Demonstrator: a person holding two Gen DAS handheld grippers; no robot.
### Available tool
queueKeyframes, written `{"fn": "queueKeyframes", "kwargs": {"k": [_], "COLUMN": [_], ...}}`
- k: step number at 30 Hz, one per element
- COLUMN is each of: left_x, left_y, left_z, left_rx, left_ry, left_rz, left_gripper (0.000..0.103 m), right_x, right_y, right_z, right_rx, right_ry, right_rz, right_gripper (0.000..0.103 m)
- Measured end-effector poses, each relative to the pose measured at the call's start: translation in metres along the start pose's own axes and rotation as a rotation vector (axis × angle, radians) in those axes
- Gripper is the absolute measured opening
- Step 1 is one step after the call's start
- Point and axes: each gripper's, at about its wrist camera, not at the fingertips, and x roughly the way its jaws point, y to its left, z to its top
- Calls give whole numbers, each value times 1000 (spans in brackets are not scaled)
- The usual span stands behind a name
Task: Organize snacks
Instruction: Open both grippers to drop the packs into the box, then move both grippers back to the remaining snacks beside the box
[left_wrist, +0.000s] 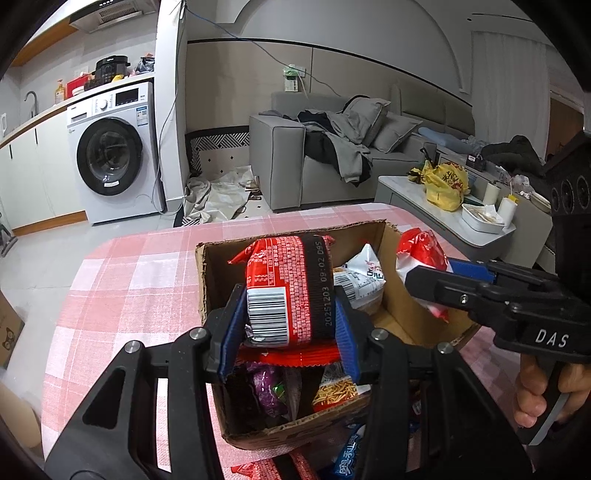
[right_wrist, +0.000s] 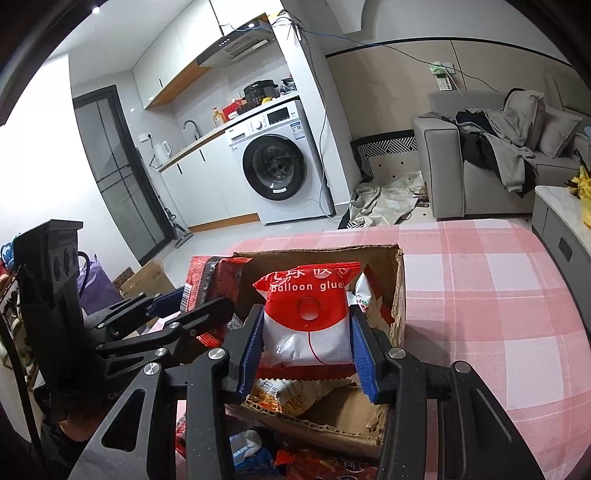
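While poised above the cardboard box (left_wrist: 391, 236), left gripper (left_wrist: 291, 321) clamped on red barcoded snack packet (left_wrist: 284, 284), right gripper (right_wrist: 306, 350) pinching balloon-glue packet (right_wrist: 308, 317); open checkered tablecloth (right_wrist: 498, 295) rightward.

The red packet (left_wrist: 291, 291) is showing a barcode and "20251203 09:02 D95". The red-white packet (right_wrist: 308, 314) is reading "balloon glue". The right tongs' handle (left_wrist: 546, 338) is bearing "DAS".
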Motion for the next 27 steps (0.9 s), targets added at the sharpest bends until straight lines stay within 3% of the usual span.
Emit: {"fn": "queueKeyframes", "kwargs": {"k": [5, 9, 11, 13, 16, 18, 19, 27], "left_x": [2, -3, -8, -18, -32, -44, -50, -90], "left_y": [0, -1, -2, -2, -1, 0, 1, 3], "left_z": [-1, -1, 1, 2, 2, 0, -3, -34], "left_rx": [-1, 13, 20, 21, 18, 10, 7, -3], "left_ry": [4, 4, 7, -14, -17, -17, -18, 11], "left_rz": [2, 9, 8, 13, 1, 1, 5, 17], "left_gripper": [42, 44, 66, 82, 86, 98, 102, 102], "right_x": [5, 5, -1, -11, -27, -38, -44, -74], "right_y": [1, 2, 3, 1, -2, -4, -6, -10], "right_z": [0, 0, 1, 0, -3, -6, -7, -28], "right_rx": [-1, -7, -11, -5, -4, 2, 14, 50], "right_ry": [7, 10, -6, -25, -34, -37, -44, -43], "right_rz": [5, -31, -37, -15, -5, 11, 19, 1], "right_gripper": [45, 53, 59, 71, 82, 101, 103, 103]}}
